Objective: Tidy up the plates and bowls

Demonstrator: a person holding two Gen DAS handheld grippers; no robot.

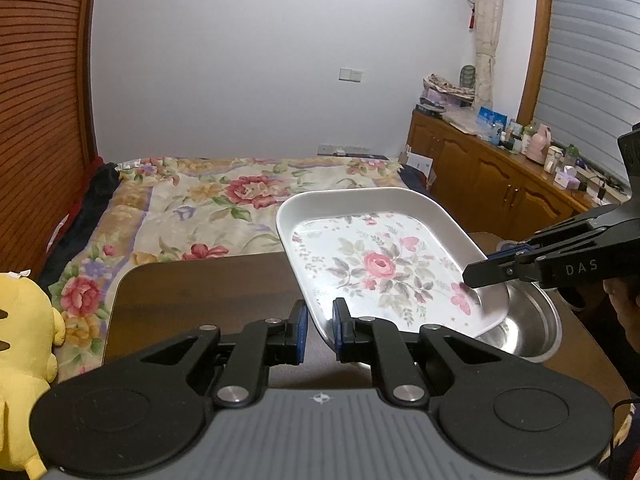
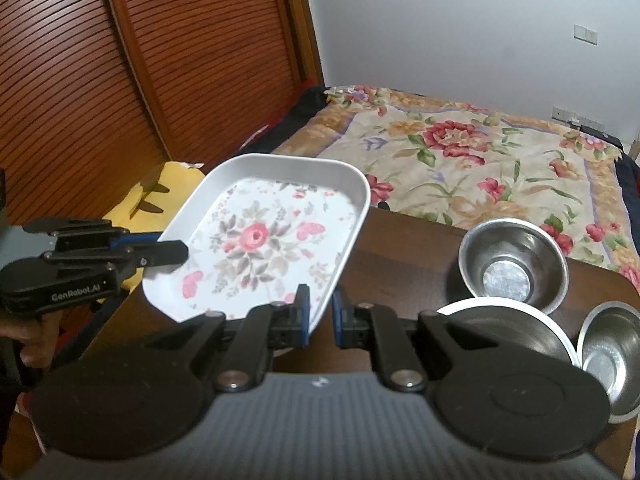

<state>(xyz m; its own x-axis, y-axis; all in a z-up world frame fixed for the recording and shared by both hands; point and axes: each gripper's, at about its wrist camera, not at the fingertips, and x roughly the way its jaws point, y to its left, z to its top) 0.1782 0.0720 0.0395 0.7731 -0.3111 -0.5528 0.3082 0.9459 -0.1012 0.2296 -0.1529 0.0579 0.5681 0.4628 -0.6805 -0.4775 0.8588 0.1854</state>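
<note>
A white rectangular plate [image 1: 380, 264] [image 2: 260, 240] with a pink rose print hangs tilted above the dark wooden table [image 1: 200, 292] [image 2: 400, 264]. My left gripper [image 1: 320, 316] [image 2: 176, 256] is shut on its rim at one side. My right gripper [image 2: 320, 308] [image 1: 476, 276] is shut on the rim at the opposite side. A steel bowl [image 1: 532, 320] [image 2: 512, 264] rests on the table, partly under the plate in the left wrist view. In the right wrist view a second steel bowl [image 2: 612, 356] stands at the right edge, with a white-rimmed dish [image 2: 500, 320] beside it, partly hidden by my gripper.
A bed with a floral quilt [image 1: 224, 200] [image 2: 480, 152] lies just beyond the table. A yellow plush toy [image 1: 20, 344] [image 2: 160, 196] sits to the left. Louvered wooden doors [image 2: 120, 60] stand at the left, and a cabinet [image 1: 500, 176] with bottles at the right.
</note>
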